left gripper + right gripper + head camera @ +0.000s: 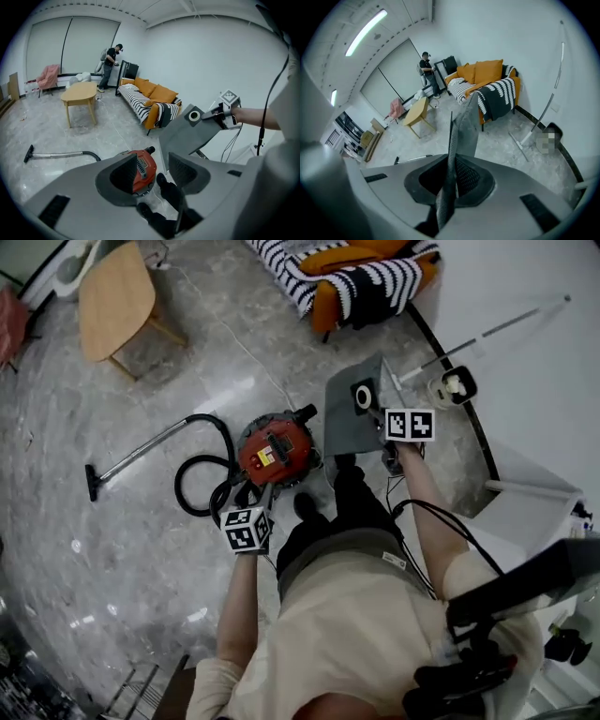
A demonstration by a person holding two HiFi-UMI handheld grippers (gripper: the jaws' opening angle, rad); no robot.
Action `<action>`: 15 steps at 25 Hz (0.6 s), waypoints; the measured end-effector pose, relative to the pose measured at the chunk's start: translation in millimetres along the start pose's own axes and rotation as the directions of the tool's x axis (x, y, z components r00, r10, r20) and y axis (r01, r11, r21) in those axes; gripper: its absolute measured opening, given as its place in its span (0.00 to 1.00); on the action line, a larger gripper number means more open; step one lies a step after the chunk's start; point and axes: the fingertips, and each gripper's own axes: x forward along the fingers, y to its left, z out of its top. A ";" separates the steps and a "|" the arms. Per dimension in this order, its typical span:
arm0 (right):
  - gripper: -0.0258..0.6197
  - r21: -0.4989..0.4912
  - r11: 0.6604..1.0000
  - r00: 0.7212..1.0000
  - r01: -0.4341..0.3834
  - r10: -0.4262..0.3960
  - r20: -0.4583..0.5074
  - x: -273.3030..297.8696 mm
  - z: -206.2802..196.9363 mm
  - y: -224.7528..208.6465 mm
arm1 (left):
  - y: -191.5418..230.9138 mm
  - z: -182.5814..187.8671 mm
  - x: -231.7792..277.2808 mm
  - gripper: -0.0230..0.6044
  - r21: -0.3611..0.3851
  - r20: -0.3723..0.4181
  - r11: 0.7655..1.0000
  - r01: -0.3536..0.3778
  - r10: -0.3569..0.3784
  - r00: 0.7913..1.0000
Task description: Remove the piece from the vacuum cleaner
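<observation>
Right gripper (pixel 451 180) clenched on one edge of the flat grey piece (pixel 352 418), which hangs in the air beside and apart from the red vacuum cleaner (pixel 277 451) on the floor. Left gripper (pixel 152 174) released, empty, above the cleaner. Risk: pinched at one edge only, the thin piece may swing or slip free.

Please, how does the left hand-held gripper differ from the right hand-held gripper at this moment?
The left hand-held gripper has its jaws apart with nothing between them; the right hand-held gripper is shut on the flat grey piece. The left hand-held gripper looks down at the red vacuum cleaner; the right hand-held gripper looks toward the sofa. Both carry a cube with square markers.
</observation>
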 end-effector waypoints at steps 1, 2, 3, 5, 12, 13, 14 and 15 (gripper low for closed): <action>0.08 0.025 1.000 1.000 -0.008 0.007 0.025 -8.5 4.7 -0.5 | -4.8 5.7 0.8 0.38 0.020 0.009 1.000 0.016 -0.016 1.000; 0.08 0.049 0.999 0.999 -0.017 0.015 0.047 -17.0 8.4 -0.8 | -9.5 10.7 -0.5 0.38 0.035 0.019 0.999 0.030 -0.031 0.999; 0.08 0.069 0.997 0.998 -0.029 0.024 0.065 -25.2 11.4 -0.4 | -13.6 15.0 -3.7 0.38 0.045 0.032 0.998 0.040 -0.041 0.999; 0.08 0.091 0.995 0.995 -0.044 0.035 0.094 -41.3 16.4 1.1 | -19.9 22.9 -11.1 0.38 0.061 0.055 0.997 0.053 -0.057 0.997; 0.08 0.037 0.999 0.992 -0.010 0.005 0.127 -81.7 20.2 2.7 | -27.9 36.1 -18.0 0.37 0.110 0.068 0.990 0.087 -0.095 0.993; 0.08 0.027 1.000 0.992 -0.005 0.001 0.127 -85.2 18.8 2.6 | -28.5 35.9 -18.4 0.37 0.111 0.070 0.990 0.089 -0.097 0.993; 0.08 0.019 1.000 0.992 0.002 -0.004 0.124 -88.4 16.7 2.0 | -29.0 35.4 -19.0 0.37 0.112 0.072 0.990 0.091 -0.099 0.992; 0.08 0.015 1.000 0.992 0.007 -0.009 0.122 -91.3 14.5 1.1 | -29.3 34.9 -19.9 0.36 0.113 0.073 0.989 0.091 -0.099 0.992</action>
